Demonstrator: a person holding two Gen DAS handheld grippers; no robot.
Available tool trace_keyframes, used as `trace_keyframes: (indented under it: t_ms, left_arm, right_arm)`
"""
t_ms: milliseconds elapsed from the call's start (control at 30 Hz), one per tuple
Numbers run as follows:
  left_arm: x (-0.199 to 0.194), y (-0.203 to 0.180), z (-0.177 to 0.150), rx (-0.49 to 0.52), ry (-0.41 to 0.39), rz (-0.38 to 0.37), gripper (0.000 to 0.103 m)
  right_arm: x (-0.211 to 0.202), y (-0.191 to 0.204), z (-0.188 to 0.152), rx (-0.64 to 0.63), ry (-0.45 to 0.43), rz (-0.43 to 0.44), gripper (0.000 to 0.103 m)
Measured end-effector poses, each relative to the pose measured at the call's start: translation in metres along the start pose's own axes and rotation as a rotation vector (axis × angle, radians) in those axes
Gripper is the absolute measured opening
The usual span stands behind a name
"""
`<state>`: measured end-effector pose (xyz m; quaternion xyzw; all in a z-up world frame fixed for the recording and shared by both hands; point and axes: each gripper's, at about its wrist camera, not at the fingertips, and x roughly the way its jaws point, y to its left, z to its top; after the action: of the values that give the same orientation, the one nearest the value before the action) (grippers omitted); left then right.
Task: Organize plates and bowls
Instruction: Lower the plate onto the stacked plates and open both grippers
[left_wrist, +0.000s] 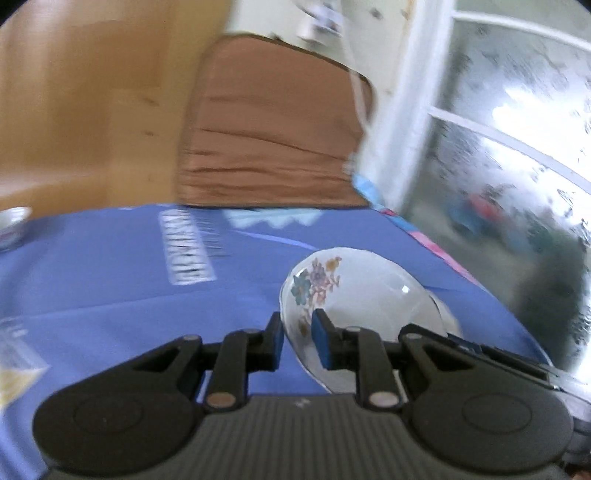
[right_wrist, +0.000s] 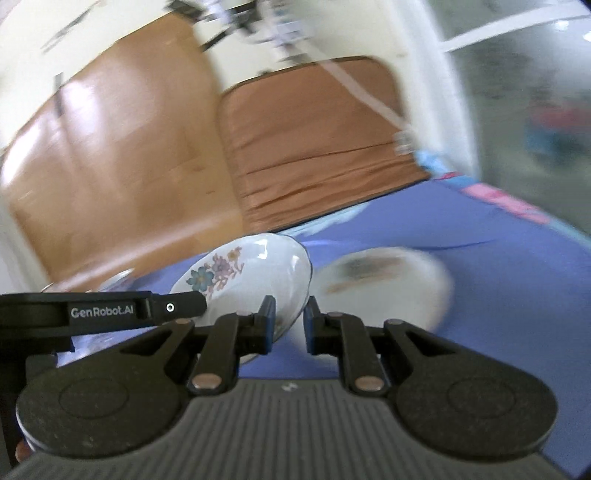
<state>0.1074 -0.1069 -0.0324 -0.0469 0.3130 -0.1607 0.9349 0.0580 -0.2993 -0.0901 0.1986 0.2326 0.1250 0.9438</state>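
On the blue printed tablecloth (left_wrist: 110, 280), at the far left edge of the left wrist view, sits a small white ceramic bowl (left_wrist: 13, 225), blurred and partly cut off by the frame. Behind the cloth stand a smooth orange-brown wooden panel (left_wrist: 85, 103) and, to its right, a brown cushion with horizontal creases (left_wrist: 269, 140), then a white window frame with rippled glass (left_wrist: 517, 147).

The left gripper (left_wrist: 297, 338), black with blue pads, is clamped on the rim of a glossy white porcelain bowl with a blue, purple and orange flower print (left_wrist: 354, 295): one finger lies outside the wall, the other inside. The bowl is tipped on its side and held off the cloth, its open mouth turned toward the camera and to the left, the oval of its rim running up and away from the fingers.

In the right wrist view the same flowered bowl (right_wrist: 255, 280) shows between the two tools, its rim caught between the fingers of the right gripper (right_wrist: 289, 325), which are closed to a narrow gap around that edge. To the right, on the cloth, lies a white round dish with a dark blurred pattern (right_wrist: 384, 284).
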Motion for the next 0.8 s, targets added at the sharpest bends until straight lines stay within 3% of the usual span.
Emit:
trace_keyframes:
  t_ms: [100,233,400,500,700,800]
  left_arm:
    - [0.027,-0.023,0.003,0.019,0.045,-0.023,0.02]
    - [0.047,-0.041,0.001,0.071,0.086,0.009,0.021]
    - [0.038,-0.047,0.004,0.108,0.053,0.023,0.041]
    - [0.025,-0.04,0.008,0.092,0.024,0.02,0.041]
    - [-0.005,-0.004,0.004,0.002,-0.001,0.025,0.041]
    - [-0.023,0.02,-0.006,-0.032,-0.021,0.054,0.042]
  right_arm:
    - [0.0,-0.026,0.004,0.026,-0.005,-0.058,0.019]
    - [0.005,-0.043,0.004,0.038,0.003,-0.094,0.021]
    - [0.007,-0.047,0.007,0.075,-0.045,-0.102,0.036]
    - [0.006,-0.045,0.006,0.081,-0.068,-0.132,0.043]
    - [-0.008,-0.047,0.007,0.103,-0.134,-0.181,0.044]
    - [-0.013,-0.04,0.009,0.107,-0.143,-0.162,0.044]
